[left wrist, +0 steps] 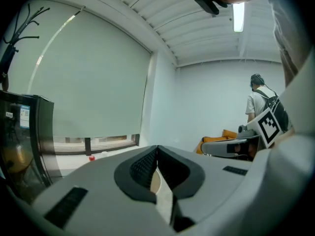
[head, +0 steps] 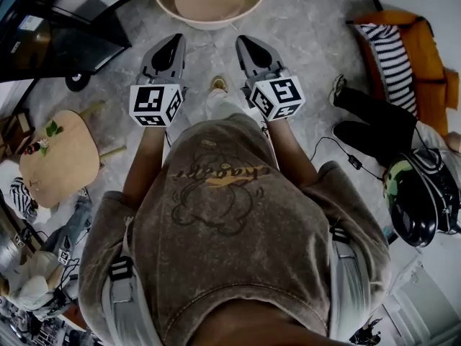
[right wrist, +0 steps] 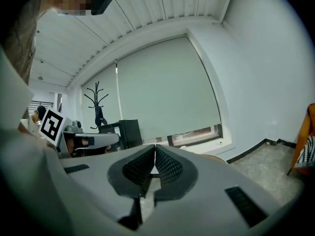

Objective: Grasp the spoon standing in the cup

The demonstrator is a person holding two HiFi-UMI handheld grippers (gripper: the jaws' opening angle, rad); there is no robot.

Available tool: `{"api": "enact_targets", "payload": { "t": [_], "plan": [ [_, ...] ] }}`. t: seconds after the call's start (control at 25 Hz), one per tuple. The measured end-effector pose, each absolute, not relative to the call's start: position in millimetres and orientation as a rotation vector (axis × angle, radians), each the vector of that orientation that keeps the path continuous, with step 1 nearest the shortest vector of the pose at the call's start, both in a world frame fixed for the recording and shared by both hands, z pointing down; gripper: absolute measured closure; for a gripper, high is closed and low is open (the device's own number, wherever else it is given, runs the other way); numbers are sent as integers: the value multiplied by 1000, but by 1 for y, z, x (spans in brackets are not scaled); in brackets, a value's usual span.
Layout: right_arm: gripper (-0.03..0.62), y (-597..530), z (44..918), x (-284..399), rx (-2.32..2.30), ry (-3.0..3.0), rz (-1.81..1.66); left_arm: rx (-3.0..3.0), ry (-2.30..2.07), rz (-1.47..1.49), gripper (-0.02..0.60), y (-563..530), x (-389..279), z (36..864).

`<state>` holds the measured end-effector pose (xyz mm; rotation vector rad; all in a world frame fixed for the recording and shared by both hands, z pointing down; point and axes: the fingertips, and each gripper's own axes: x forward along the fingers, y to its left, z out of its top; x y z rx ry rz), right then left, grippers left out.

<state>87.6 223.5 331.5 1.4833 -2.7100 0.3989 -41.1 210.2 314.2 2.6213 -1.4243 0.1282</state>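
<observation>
No cup or spoon shows in any view. In the head view both grippers are held side by side in front of the person's chest and point forward over the grey floor. My left gripper (head: 173, 40) has its jaws together with nothing between them, and its own view shows the tips meeting (left wrist: 157, 149). The right gripper (head: 245, 42) is likewise shut and empty, its tips touching in its own view (right wrist: 155, 147). Both gripper views look out level across the room at walls and a blind-covered window. Each gripper shows at the edge of the other's view.
A round beige table (head: 167, 2) stands just ahead of the grippers. A small wooden side table (head: 68, 164) is at the left, a black cabinet (head: 57, 42) at the upper left. An orange chair with a striped cushion (head: 403, 56) and a seated person's legs (head: 374, 121) are at the right.
</observation>
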Motion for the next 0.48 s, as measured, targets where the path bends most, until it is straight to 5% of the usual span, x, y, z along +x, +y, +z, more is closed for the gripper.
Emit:
{"api": "enact_targets", "payload": {
  "t": [0.48],
  "plan": [
    [576,128,324,118,1436,-2747,410,2576,-1504,119,563,119,-20,304]
  ]
}}
